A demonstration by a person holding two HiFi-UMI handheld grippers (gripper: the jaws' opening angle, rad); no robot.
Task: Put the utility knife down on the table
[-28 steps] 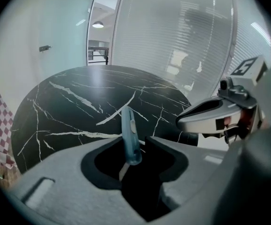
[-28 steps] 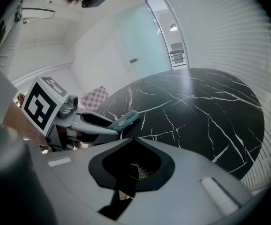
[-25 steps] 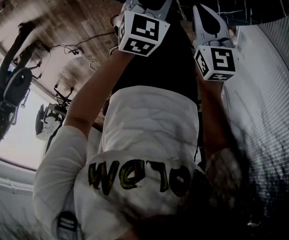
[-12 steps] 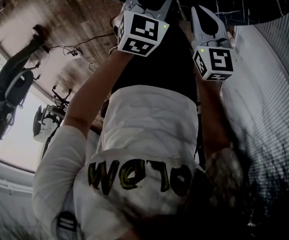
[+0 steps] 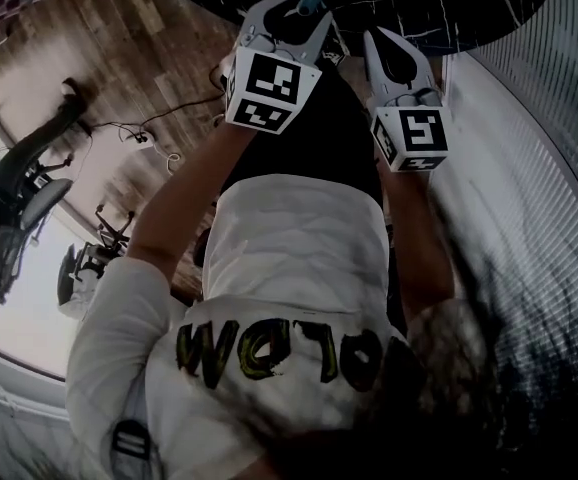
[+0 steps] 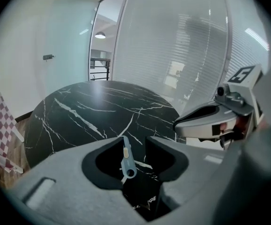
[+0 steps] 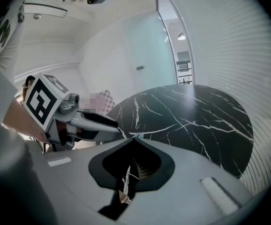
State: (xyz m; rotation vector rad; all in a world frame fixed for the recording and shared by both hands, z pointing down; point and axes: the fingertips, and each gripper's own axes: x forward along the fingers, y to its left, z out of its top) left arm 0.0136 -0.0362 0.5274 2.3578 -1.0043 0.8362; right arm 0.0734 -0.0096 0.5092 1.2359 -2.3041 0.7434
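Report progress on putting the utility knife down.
Done: the utility knife is over the table. In hand: it stands between the left gripper jaws; whether they clamp it is unclear. Left: lower it and let go. The right gripper is shut, empty.

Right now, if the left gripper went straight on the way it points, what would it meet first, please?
Probably the black table: the left gripper points at its top, and the knife in its jaws may touch first. Depth is unclear.

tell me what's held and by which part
The slim light-blue utility knife sits in the left claw, caught near its middle against one jaw. A gap shows beside it, so firmness is unclear. Right claw empty.
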